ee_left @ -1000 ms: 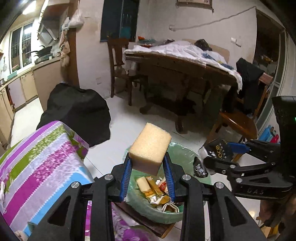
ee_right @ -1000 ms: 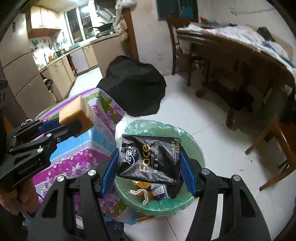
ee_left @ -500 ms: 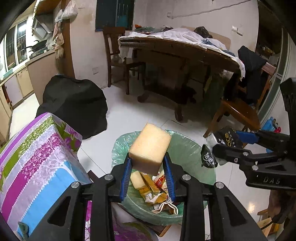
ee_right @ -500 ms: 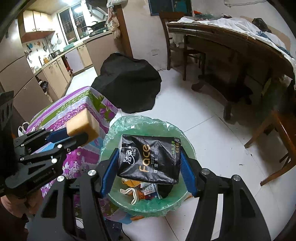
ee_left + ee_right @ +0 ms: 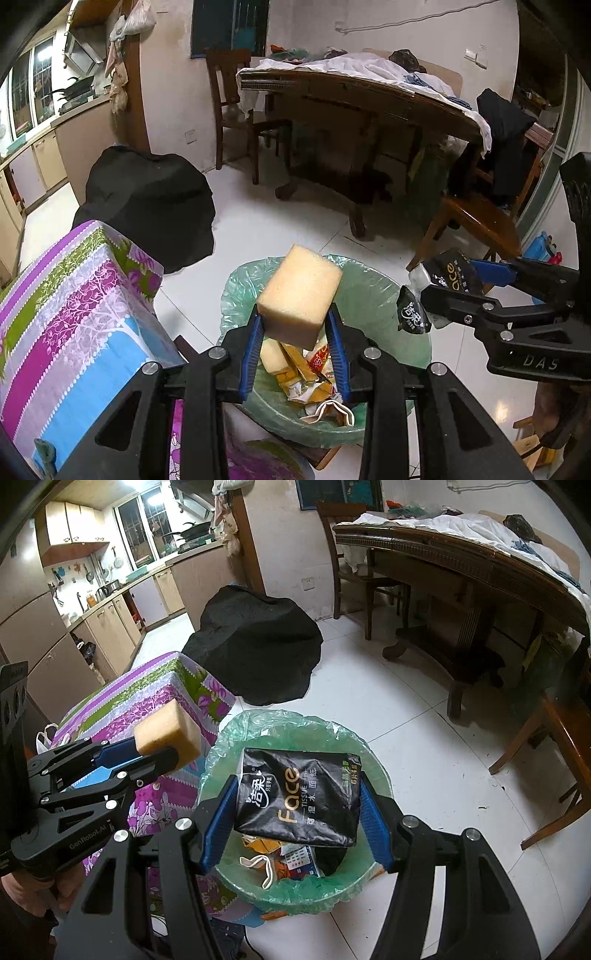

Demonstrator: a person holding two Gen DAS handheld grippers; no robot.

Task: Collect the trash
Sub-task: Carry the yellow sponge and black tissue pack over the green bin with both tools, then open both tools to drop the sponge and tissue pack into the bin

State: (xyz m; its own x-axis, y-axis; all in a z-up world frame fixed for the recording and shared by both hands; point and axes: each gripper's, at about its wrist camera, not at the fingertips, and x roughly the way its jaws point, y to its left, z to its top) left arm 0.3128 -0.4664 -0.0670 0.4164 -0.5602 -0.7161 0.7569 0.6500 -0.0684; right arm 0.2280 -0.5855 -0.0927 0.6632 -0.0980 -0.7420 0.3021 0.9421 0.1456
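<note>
1. A round waste bin lined with a pale green plastic bag (image 5: 295, 886) stands on the white tiled floor directly below both pairs of fingers, with crumpled wrappers and paper scraps (image 5: 314, 384) lying inside it.
2. A surface draped in a purple, green and blue floral cloth (image 5: 74, 317) sits to the left of the fingers, just beside the bin.
3. The right gripper (image 5: 297, 812) has its blue-padded fingers (image 5: 218, 819) clenched on a black plastic tissue packet with gold "Face" lettering (image 5: 299, 797), held above the bin's opening.
4. The left gripper (image 5: 297, 332) clamps a yellow rectangular sponge block (image 5: 300, 291) at its lower end, suspended over the bin's near rim.
</note>
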